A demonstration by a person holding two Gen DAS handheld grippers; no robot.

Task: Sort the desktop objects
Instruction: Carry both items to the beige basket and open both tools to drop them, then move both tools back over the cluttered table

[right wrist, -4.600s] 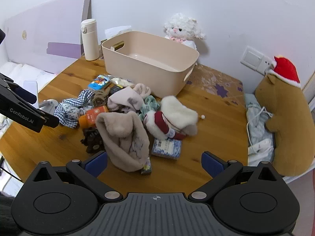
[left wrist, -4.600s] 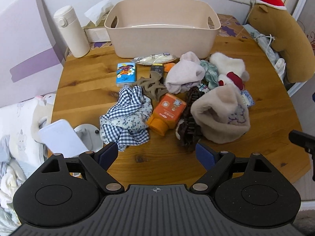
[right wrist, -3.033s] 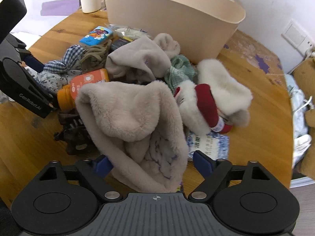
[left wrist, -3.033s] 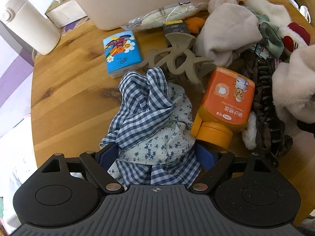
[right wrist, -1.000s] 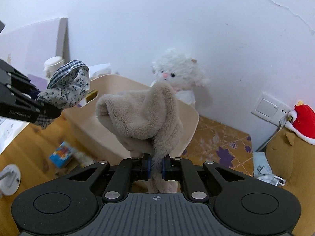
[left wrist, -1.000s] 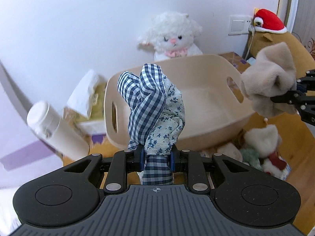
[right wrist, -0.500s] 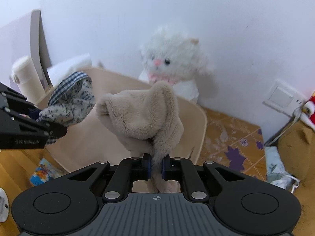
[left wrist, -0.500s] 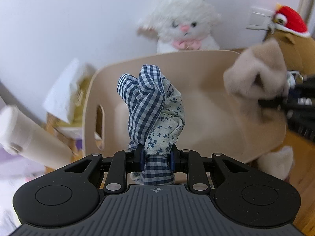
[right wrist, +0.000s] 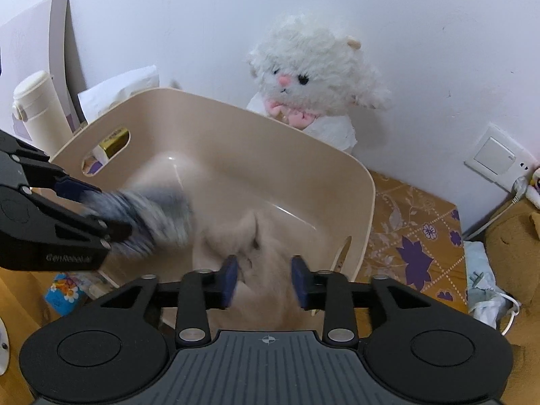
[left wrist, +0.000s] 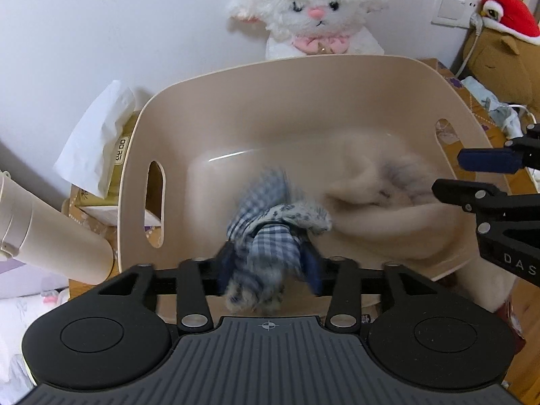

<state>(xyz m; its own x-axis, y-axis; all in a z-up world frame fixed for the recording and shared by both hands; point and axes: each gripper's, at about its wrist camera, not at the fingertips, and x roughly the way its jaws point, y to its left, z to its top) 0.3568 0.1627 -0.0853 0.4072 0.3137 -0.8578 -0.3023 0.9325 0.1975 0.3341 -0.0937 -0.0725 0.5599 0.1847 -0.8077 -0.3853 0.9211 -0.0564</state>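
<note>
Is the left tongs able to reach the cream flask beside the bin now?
Probably yes: the flask stands outside the bin, nothing before it, but the left tongs must first shed the checked cloth.

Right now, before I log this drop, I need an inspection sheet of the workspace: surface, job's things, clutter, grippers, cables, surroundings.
Surface: wooden table, mostly hidden by the bin.
Job's things: beige bin; checked cloth blurred between the left pads above the bin floor; fluffy hat blurred over the bin.
Clutter: blue packet beside the bin; tissue box and thermos at its left.
Grippers: left gripper open, cloth between its pads; right gripper open, hat between its pads.
Cables: white cable at the right edge.
Surroundings: white wall, plush lamb, wall switch, brown plush in a red hat.
</note>
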